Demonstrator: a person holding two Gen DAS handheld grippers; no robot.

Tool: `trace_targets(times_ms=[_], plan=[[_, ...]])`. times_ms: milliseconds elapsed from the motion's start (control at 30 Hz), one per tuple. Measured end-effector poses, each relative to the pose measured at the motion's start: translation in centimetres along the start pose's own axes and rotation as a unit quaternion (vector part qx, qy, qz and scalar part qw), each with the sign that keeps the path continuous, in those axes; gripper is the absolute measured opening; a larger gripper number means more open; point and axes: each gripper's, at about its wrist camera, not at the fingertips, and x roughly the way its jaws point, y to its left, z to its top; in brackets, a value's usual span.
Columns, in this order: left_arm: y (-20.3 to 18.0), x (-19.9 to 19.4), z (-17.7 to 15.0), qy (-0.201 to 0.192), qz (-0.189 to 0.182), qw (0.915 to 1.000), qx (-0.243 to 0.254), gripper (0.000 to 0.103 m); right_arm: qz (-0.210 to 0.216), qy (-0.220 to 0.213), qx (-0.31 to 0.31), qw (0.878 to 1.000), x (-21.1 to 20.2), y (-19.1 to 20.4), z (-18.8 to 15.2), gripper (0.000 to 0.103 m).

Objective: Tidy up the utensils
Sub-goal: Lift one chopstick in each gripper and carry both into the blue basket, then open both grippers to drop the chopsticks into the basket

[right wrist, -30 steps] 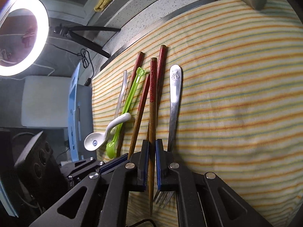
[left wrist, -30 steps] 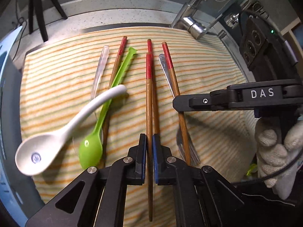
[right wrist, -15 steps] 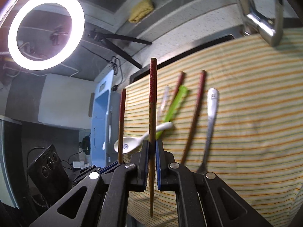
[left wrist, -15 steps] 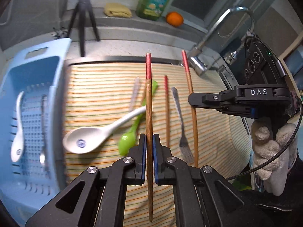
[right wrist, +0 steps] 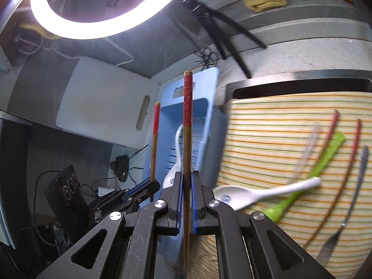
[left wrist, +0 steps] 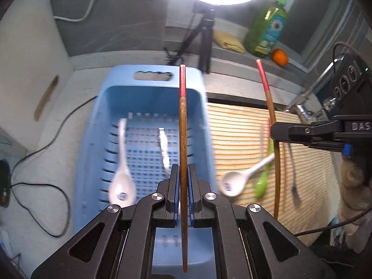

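My left gripper (left wrist: 183, 174) is shut on a red-tipped wooden chopstick (left wrist: 183, 121), held over the blue basket (left wrist: 97, 121). The basket holds a white spoon (left wrist: 122, 176) and a clear utensil (left wrist: 164, 146). My right gripper (right wrist: 185, 181) is shut on a second red-tipped chopstick (right wrist: 187, 125), near the basket's edge (right wrist: 209, 107). It also shows in the left wrist view (left wrist: 276, 137) with its chopstick (left wrist: 269, 102). On the striped cloth (right wrist: 267, 125) lie a white spoon (right wrist: 262, 194), a green spoon (right wrist: 309, 176), two chopsticks (right wrist: 348, 160), a fork (right wrist: 351, 200) and a clear utensil (right wrist: 307, 148).
A ring light (right wrist: 107, 7) on a tripod (left wrist: 200, 39) stands behind the basket. A green soap bottle (left wrist: 267, 28), an orange (left wrist: 280, 57) and a yellow cloth (left wrist: 229, 41) sit on the back ledge. A tap (left wrist: 311, 93) is at the right. Cables (left wrist: 46, 153) lie left of the basket.
Both grippers have lifted their chopsticks off the cloth and swung left, from above the cloth to the blue basket. The utensils left on the cloth have not moved.
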Motion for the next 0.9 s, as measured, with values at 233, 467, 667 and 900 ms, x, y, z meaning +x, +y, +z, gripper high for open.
trace_targets(times_ms=[233,467,667,900], plan=[[3.3,2.3,1.0,0.019,0.019,0.9996,-0.01,0.005,-0.026,0.024,0.003,0.999,6.3,2.1,1.5,0.006],[3.4,3.9,1.0,0.039,0.045,0.9981,0.015,0.005,-0.059,0.051,-0.009,0.997,10.5,2.6,1.4,0.006],[3.6,4.3,1.2,0.041,0.07,0.9965,0.023,0.009,-0.078,0.054,-0.02,0.995,11.5,2.7,1.7,0.009],[3.5,3.6,1.2,0.037,0.093,0.9946,0.026,0.026,-0.078,0.041,-0.031,0.996,10.3,2.8,1.7,0.032]])
